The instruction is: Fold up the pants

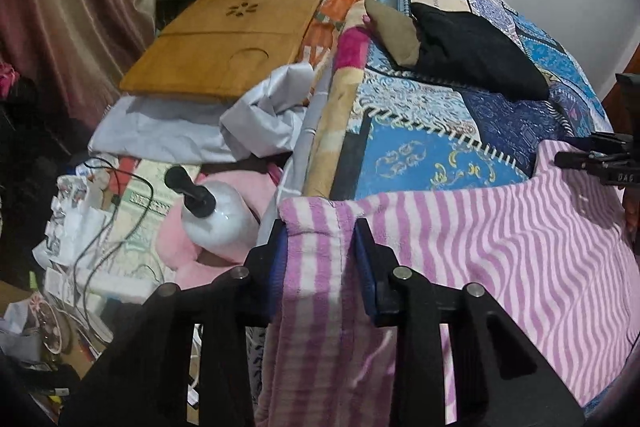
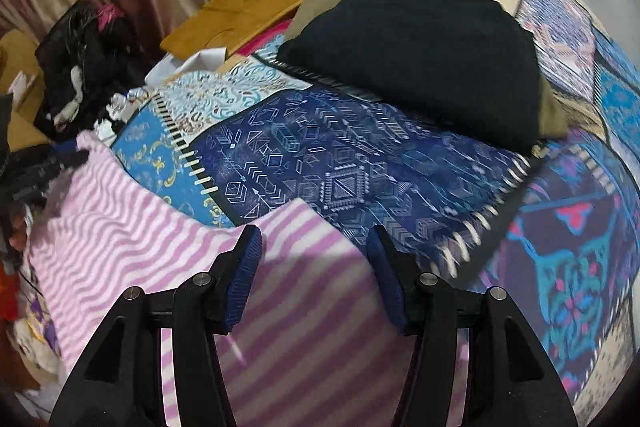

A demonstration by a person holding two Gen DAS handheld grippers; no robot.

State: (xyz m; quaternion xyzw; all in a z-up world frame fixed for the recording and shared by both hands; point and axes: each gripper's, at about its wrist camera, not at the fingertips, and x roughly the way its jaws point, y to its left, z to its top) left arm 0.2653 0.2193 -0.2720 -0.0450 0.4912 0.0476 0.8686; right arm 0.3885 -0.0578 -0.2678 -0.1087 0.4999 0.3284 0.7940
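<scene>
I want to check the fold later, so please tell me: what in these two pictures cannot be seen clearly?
- Pink-and-white striped fleece pants: legs cut off by the bottom edge, both views.
- Left tongs: whether the pads press the cloth, left view, fabric hides it.
- Black folded garment: its kind, right view, blurred.
- Khaki cloth: mostly under the black garment.
</scene>
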